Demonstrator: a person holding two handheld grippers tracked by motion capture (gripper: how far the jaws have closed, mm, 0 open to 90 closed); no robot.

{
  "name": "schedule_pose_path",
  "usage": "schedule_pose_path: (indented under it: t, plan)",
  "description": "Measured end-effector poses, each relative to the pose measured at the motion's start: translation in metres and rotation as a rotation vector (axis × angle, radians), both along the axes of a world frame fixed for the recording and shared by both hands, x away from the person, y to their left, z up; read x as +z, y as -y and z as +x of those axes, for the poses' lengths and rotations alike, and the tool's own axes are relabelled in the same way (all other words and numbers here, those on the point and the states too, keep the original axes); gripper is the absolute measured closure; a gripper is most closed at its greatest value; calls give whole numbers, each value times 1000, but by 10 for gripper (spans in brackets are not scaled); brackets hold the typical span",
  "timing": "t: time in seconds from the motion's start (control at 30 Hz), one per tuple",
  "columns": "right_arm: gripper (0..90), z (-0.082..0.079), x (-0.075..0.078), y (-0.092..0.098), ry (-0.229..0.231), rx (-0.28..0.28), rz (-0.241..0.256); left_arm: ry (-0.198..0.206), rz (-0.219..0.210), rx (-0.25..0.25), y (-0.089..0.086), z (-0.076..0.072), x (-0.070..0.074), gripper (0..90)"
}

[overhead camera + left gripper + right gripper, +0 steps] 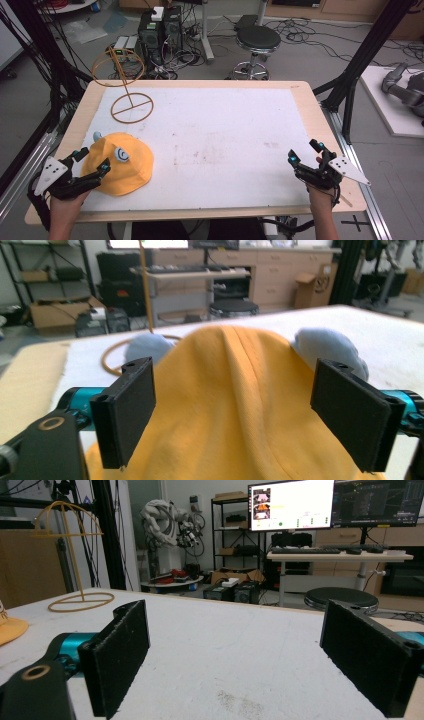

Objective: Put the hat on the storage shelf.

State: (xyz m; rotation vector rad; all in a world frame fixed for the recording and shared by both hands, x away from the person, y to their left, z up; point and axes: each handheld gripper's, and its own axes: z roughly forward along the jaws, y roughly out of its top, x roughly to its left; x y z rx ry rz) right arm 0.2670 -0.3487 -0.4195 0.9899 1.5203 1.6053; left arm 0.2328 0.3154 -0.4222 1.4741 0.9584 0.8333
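White mat (215, 145) covers wooden table (320, 125); stool (257, 40), computers (160, 27) on floor behind. Yellow hat (122, 165) lies front-left, wire stand (127, 95) behind it. Left gripper (92, 161) jaws wide, straddling hat, not closed; right gripper (305, 152) wide open, empty

A yellow hat (120, 162) of soft, matt knit cloth, its seams faintly ribbed, lies at eight o'clock on a white table cover (215, 145) that looks matt, slightly rough and smudged at centre. Two pale blue ears (327, 347) on the hat appear fuzzy, like fleece. The tabletop (320, 125) rim shows pale, smooth wood with a dull sheen. At eleven o'clock a thin tan hat stand (125, 82) looks like smooth wire or plastic; which cannot be told. The left gripper (240, 415) has jaw pads of black, matt, foam-like material with rough-cut edges and glossy teal metal-look fittings.
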Motion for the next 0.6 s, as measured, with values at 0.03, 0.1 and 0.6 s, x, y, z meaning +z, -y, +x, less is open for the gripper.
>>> schedule_pose_path:
  t: [0.03,0.1,0.6]
  plan:
    - [122,0,0,0,-3,1,1,-9,6,-5,0,1,-1,205]
    - [122,0,0,0,-3,0,1,-22,6,-15,1,2,-2,222]
    - [122,-1,0,1,-2,-5,0,-118,15,-49,0,10,-8,346]
